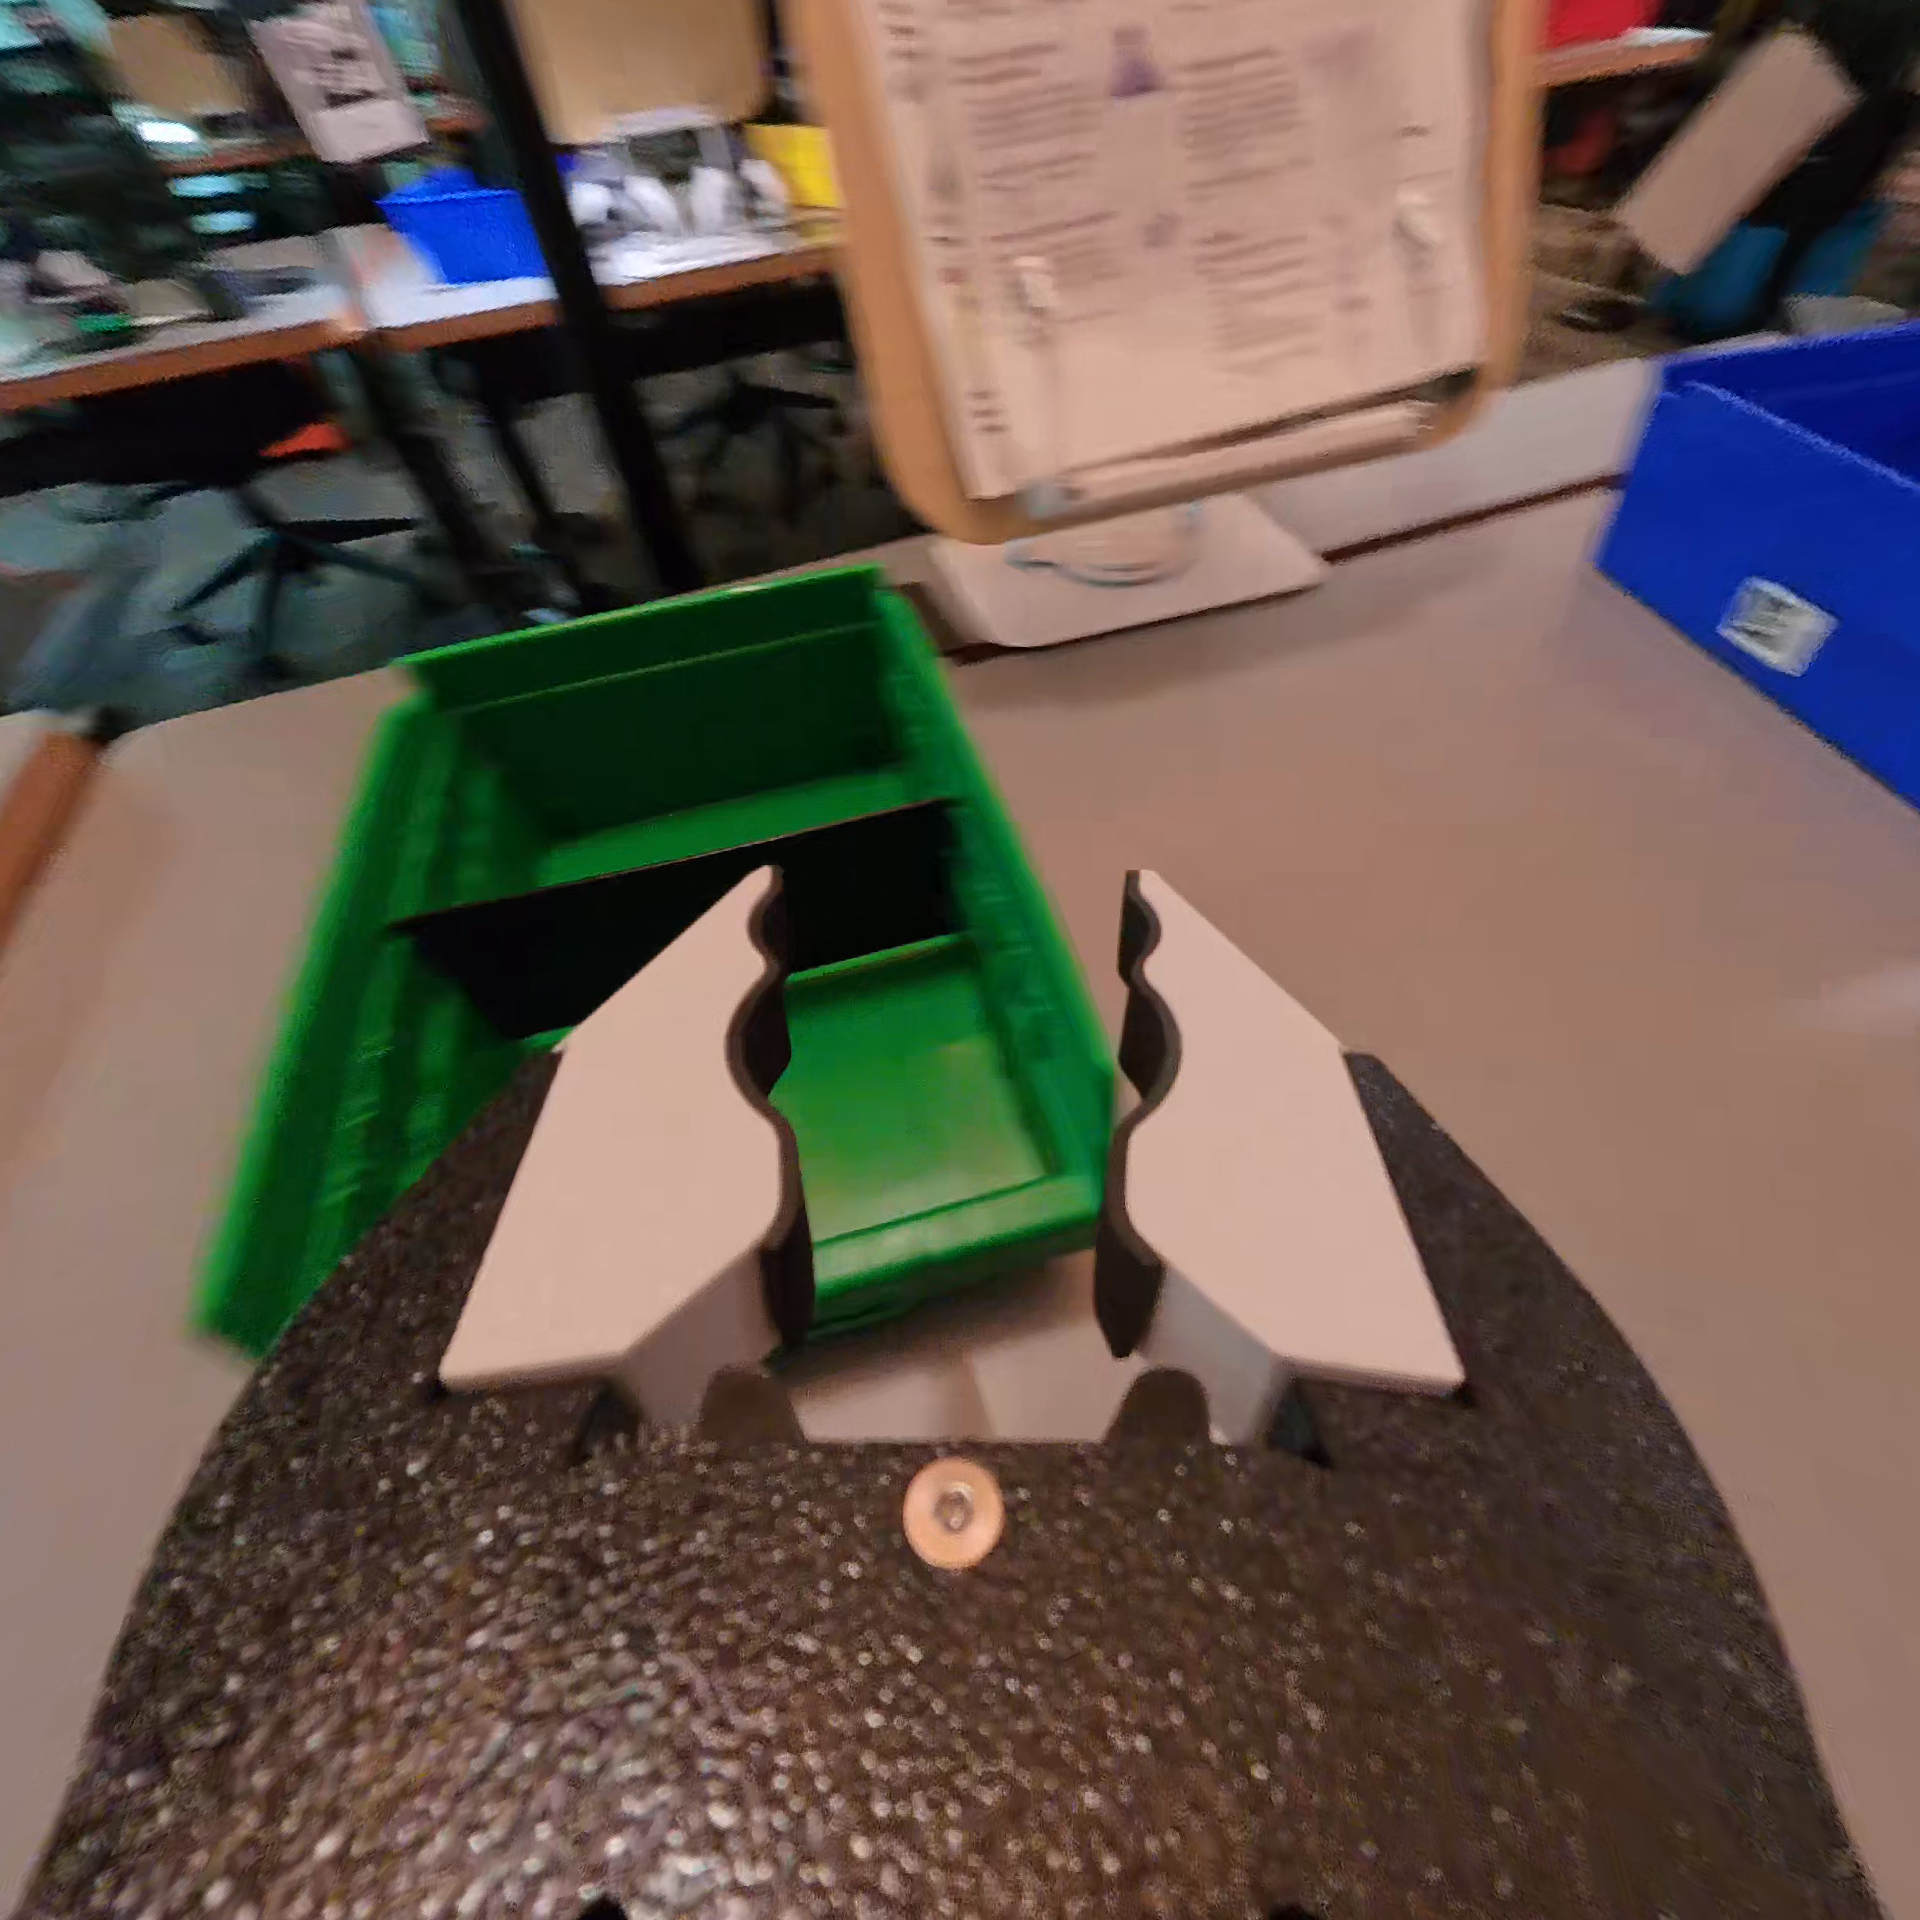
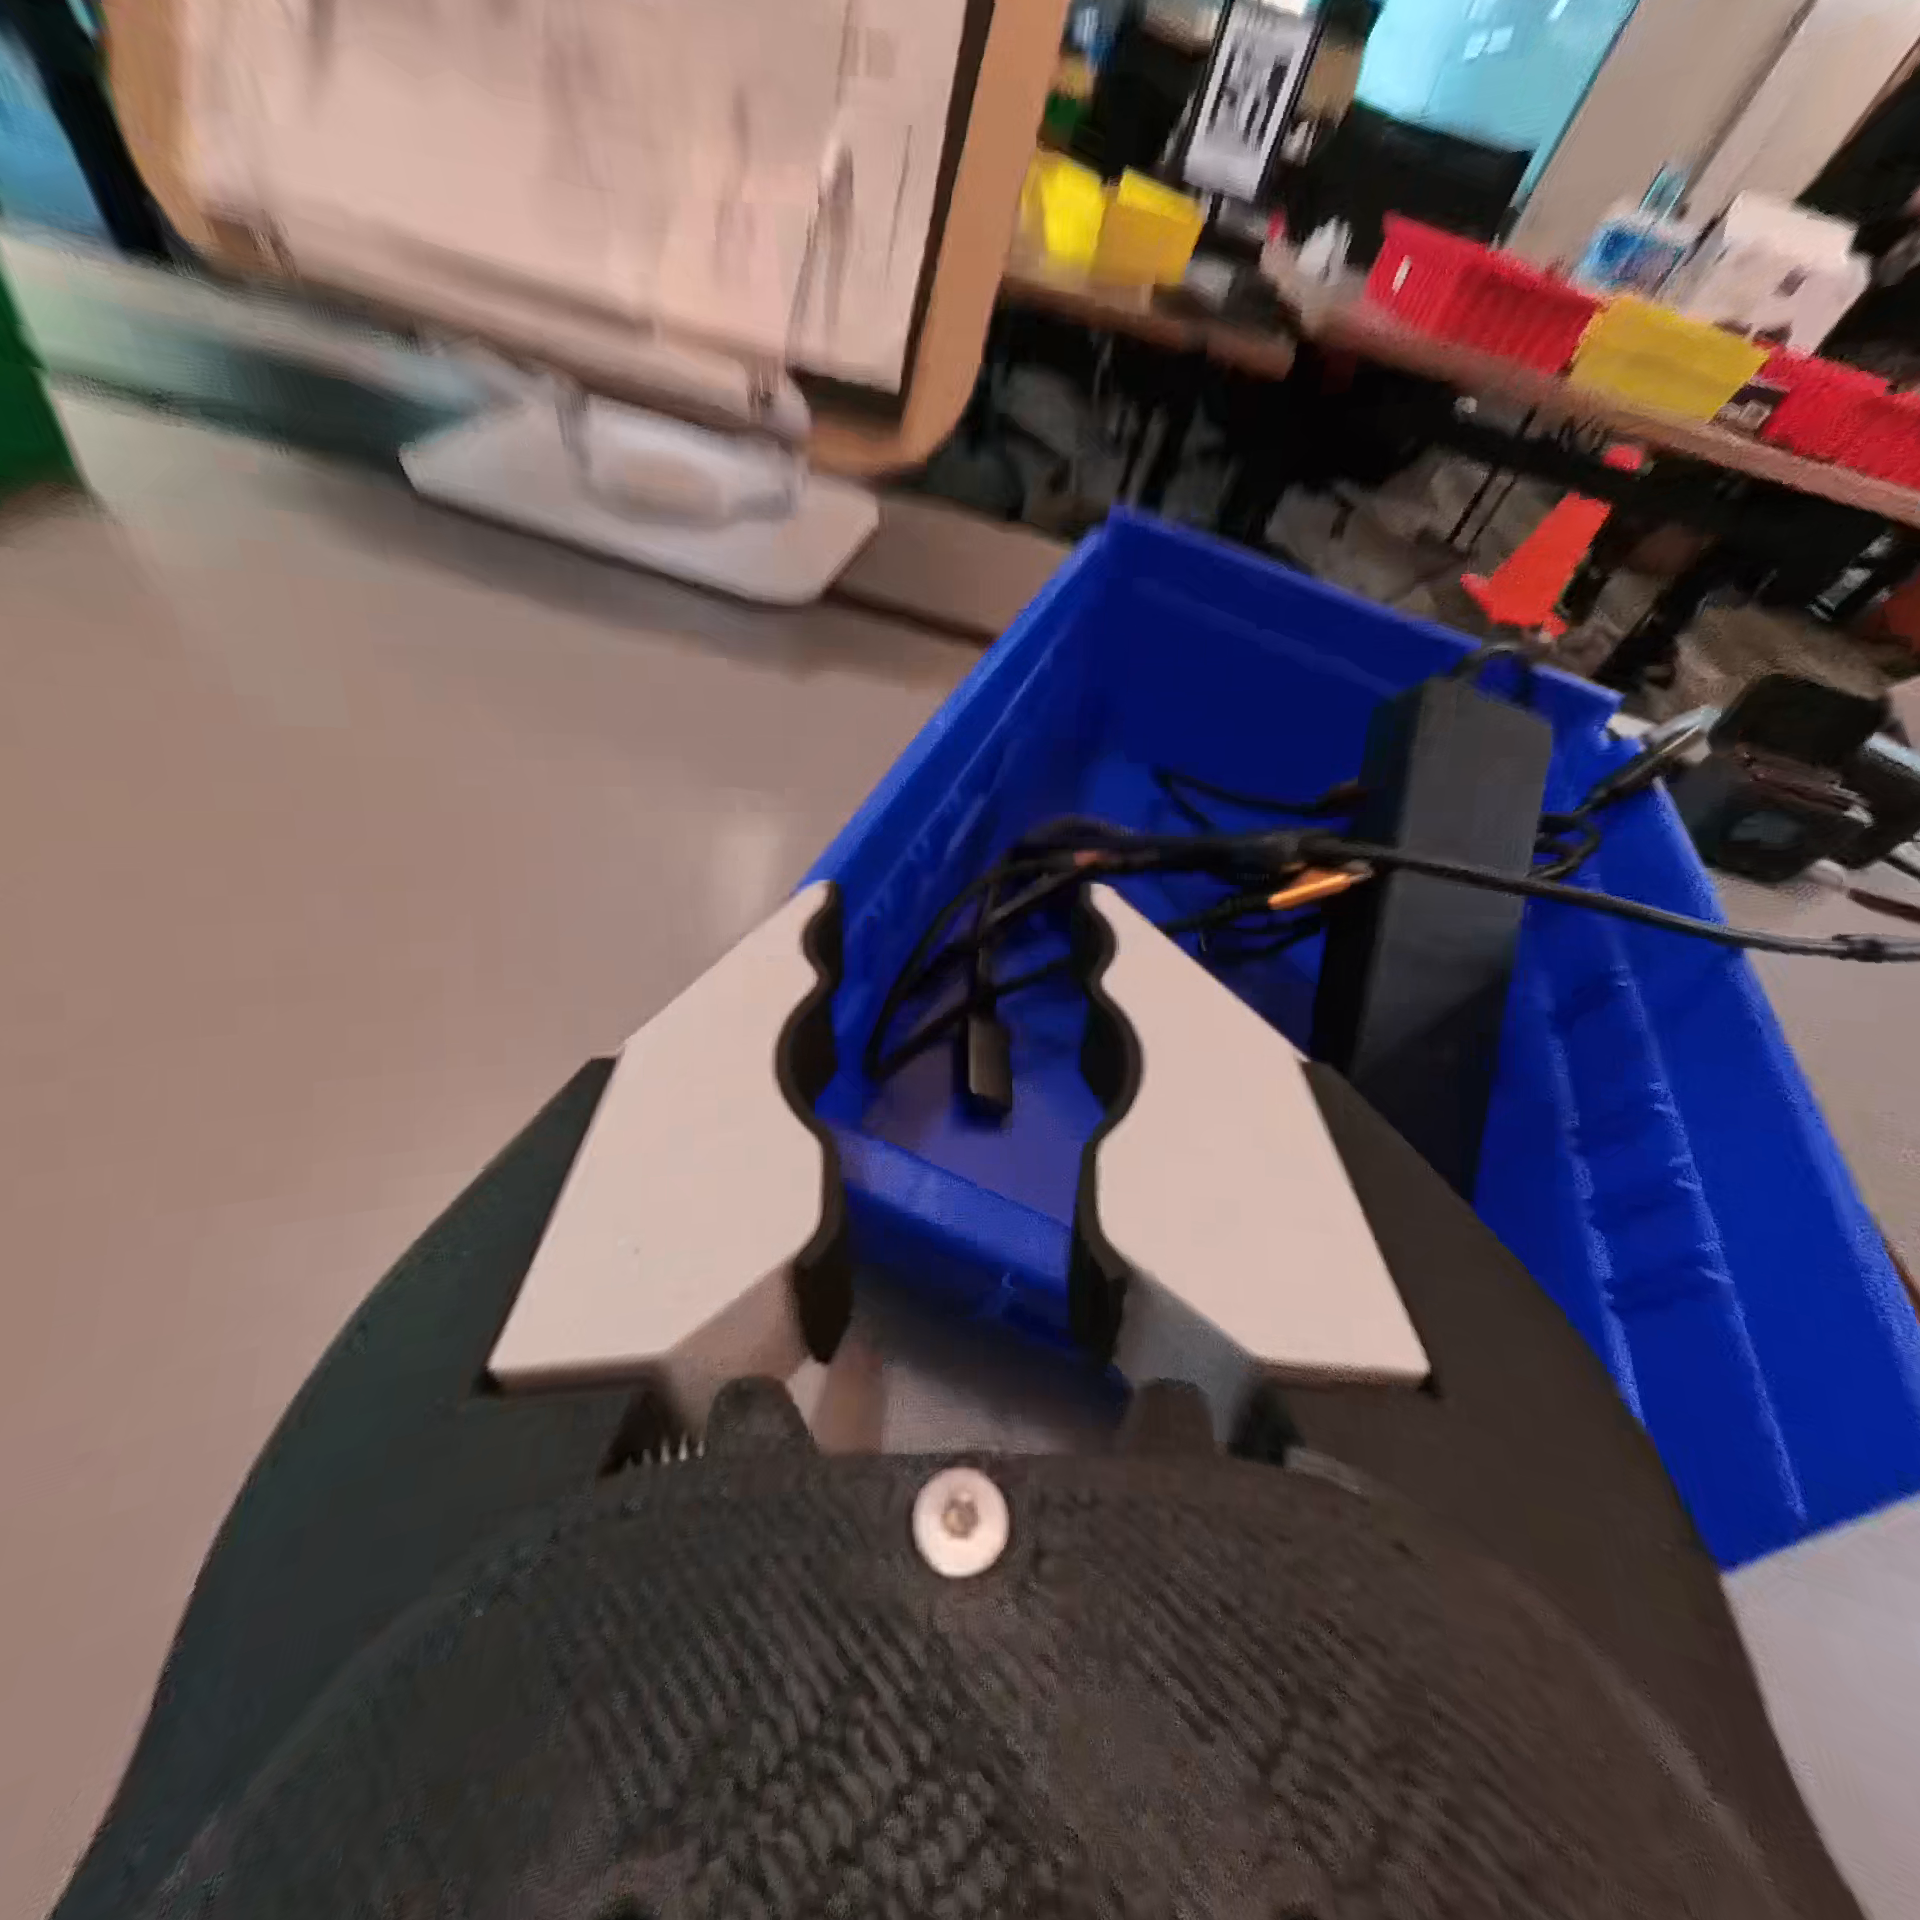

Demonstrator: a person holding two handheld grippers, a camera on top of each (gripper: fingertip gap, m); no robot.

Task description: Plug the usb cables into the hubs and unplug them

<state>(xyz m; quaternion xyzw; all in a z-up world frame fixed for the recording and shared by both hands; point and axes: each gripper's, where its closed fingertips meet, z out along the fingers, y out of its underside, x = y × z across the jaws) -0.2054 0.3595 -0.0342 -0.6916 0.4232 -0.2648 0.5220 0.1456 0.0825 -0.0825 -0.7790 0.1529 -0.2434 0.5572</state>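
Two grippers, both spread apart with nothing between the fingers.

Left wrist view: left gripper [image 1: 951, 894] hangs over the near end of a green bin [image 1: 665, 935] on the grey table [image 1: 1455, 883]. Jaws released, gap wide. A black divider [image 1: 644, 925] crosses the bin and splits it into a far and a near compartment; both look bare as far as the blur allows. Behind the bin stands a wood-framed board [image 1: 1164, 260] with paper sheets on a white base. The corner of a blue bin [image 1: 1766, 540] shows at the right edge, well apart from the green one. No cables or hubs in this view.

Right wrist view: right gripper [image 2: 961, 904] is poised above the near left corner of the blue bin [image 2: 1662, 1195]. Jaws released, gap wide. Inside the bin a tangle of black cables [image 2: 1039, 862] lies on the floor, one plug [image 2: 987, 1065] pointing down, seen in the gap between the fingers. One orange-tipped connector [image 2: 1320, 886] sits among the cables. A dark hub [image 2: 1444, 862] stands upright against the bin's right wall, cables running beside it; whether any is plugged in, I cannot tell. One cable [image 2: 1714, 925] trails over the right wall onto the table.
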